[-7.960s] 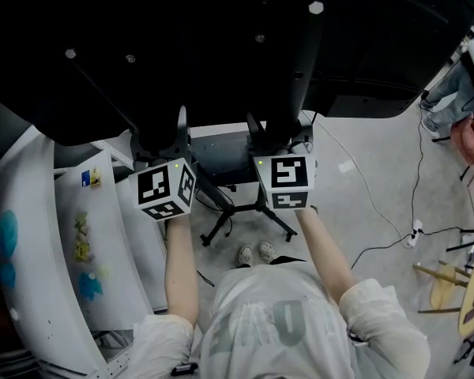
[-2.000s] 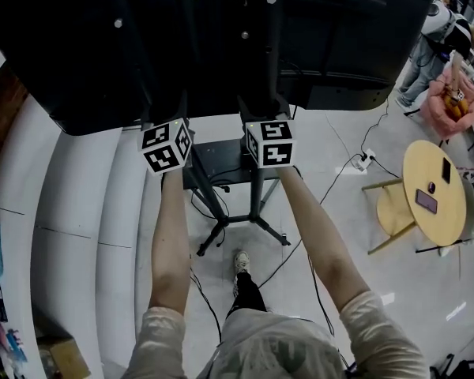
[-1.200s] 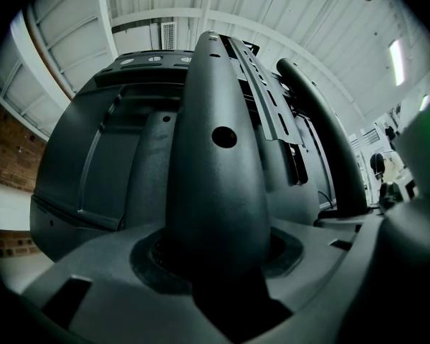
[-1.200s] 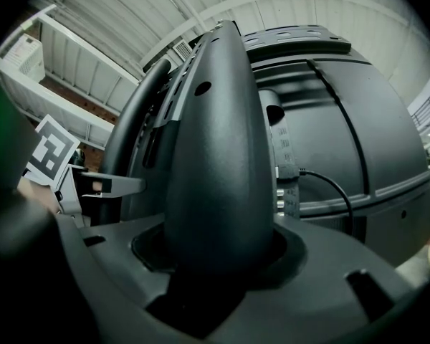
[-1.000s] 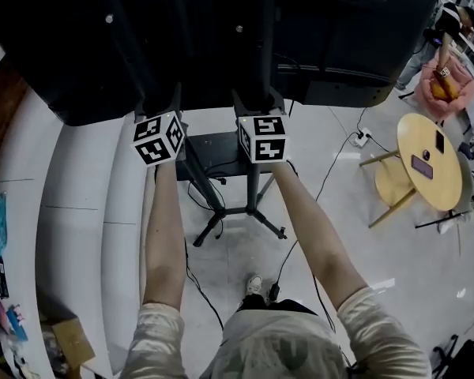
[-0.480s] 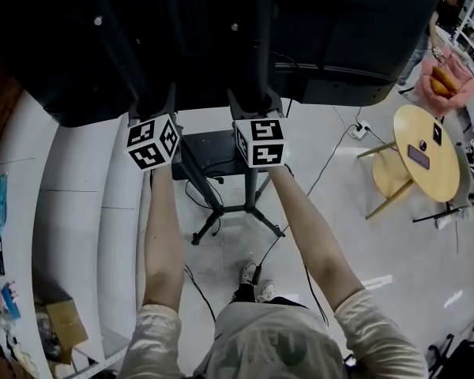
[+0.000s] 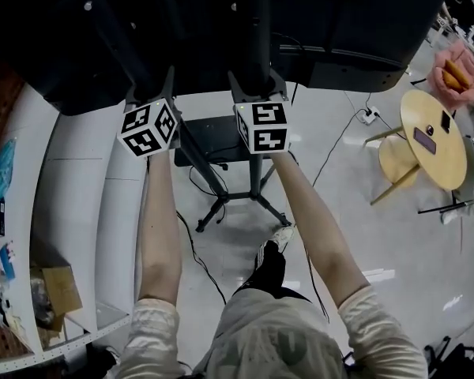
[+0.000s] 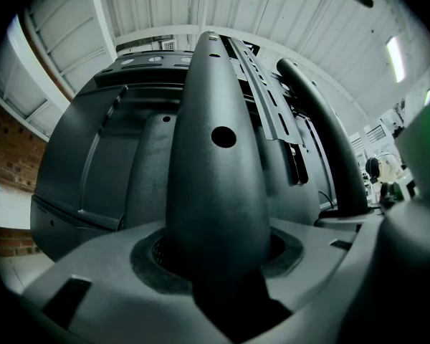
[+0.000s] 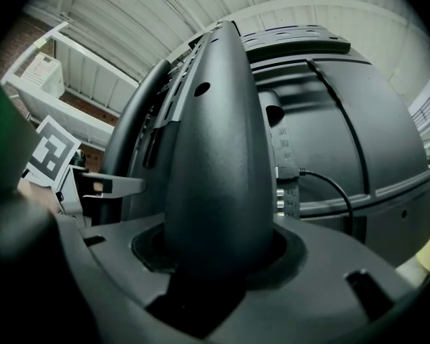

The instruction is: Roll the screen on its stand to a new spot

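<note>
Left of centre, your left gripper (image 7: 158, 87) was clamped on the left post (image 7: 118, 38). Beside it, your right gripper (image 7: 253, 85) gripped the right post (image 7: 257, 22), and the posts kept both sets of jaws fairly wide. This twin hold likely served to steer the screen (image 7: 363, 22), which filled the frame's top, above its stand (image 7: 237, 200) at centre.

Dim, dark-cornered frames; both gripper views bulge with heavy fisheye distortion
</note>
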Demonstrator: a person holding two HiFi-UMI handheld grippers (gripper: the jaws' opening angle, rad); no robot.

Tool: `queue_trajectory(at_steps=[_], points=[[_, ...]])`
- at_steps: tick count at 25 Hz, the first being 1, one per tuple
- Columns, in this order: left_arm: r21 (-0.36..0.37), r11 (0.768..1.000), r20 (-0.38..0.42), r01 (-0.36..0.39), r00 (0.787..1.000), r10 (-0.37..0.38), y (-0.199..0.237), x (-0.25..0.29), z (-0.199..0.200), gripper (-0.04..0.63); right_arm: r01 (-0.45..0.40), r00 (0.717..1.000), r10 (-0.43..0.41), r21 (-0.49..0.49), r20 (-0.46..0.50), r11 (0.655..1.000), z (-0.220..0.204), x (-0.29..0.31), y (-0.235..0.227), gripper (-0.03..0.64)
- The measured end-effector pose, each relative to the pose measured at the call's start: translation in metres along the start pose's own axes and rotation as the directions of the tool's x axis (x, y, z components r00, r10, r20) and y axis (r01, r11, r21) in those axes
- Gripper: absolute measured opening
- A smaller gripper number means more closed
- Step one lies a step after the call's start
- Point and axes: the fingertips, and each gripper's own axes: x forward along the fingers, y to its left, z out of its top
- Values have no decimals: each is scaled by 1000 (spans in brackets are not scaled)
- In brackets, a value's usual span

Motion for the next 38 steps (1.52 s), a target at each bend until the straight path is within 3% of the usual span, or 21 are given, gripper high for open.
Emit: queue_trajectory(at_steps=[11, 38], points=[[-4, 1000, -14, -9, 1000, 8, -14, -42, 4, 217, 5, 1000, -5, 6, -5, 1000, 3, -44, 14, 218], [-5, 1000, -3, -23, 1000, 23, -52, -221, 27, 218, 6, 1000, -6, -7, 20, 1000, 29, -213, 86, 218]])
